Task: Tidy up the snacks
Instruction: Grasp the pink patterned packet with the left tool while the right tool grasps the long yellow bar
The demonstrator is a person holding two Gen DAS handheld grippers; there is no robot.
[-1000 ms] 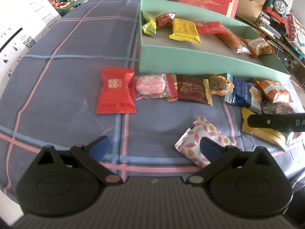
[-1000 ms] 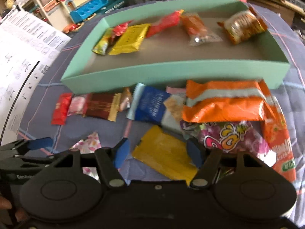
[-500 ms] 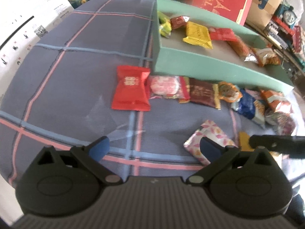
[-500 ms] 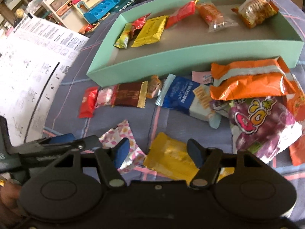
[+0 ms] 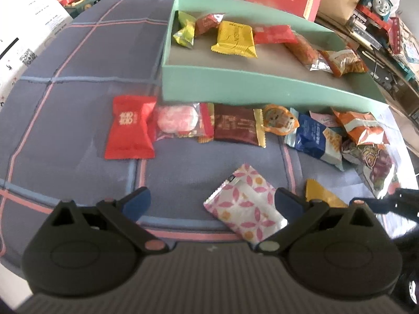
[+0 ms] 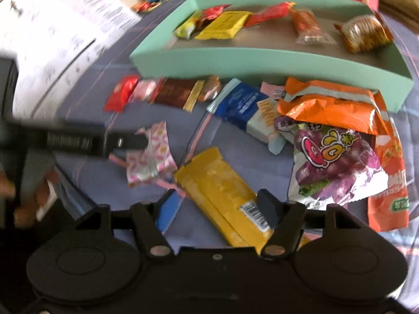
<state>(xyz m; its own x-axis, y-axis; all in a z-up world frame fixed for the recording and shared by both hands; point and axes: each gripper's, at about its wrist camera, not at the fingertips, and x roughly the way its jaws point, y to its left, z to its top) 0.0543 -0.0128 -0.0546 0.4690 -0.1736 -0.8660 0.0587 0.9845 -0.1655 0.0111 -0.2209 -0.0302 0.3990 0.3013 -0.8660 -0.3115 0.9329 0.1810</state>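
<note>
Your left gripper (image 5: 212,200) has its jaws spread wide over the cloth (image 5: 73,83), holding nothing. The pink-flowered packet (image 5: 244,206) lies between the fingers, nearer the right one, at about 1 o'clock from the gripper's base. Your right gripper (image 6: 218,204) is also spread apart and grips nothing; the yellow bar (image 6: 222,193) lies flat between its fingers, running from 11 o'clock down toward 5.

In the left view, the tray (image 5: 235,89) sits at 12 o'clock, with a yellow pack (image 5: 234,39) and other snacks inside. Just in front of its near wall runs a row: red packet (image 5: 129,128), pink candy (image 5: 179,120), brown bar (image 5: 235,125), blue pack (image 5: 313,137).

In the right view, the grape bag (image 6: 332,162) lies at 2 o'clock, touching the orange bag (image 6: 330,110).
</note>
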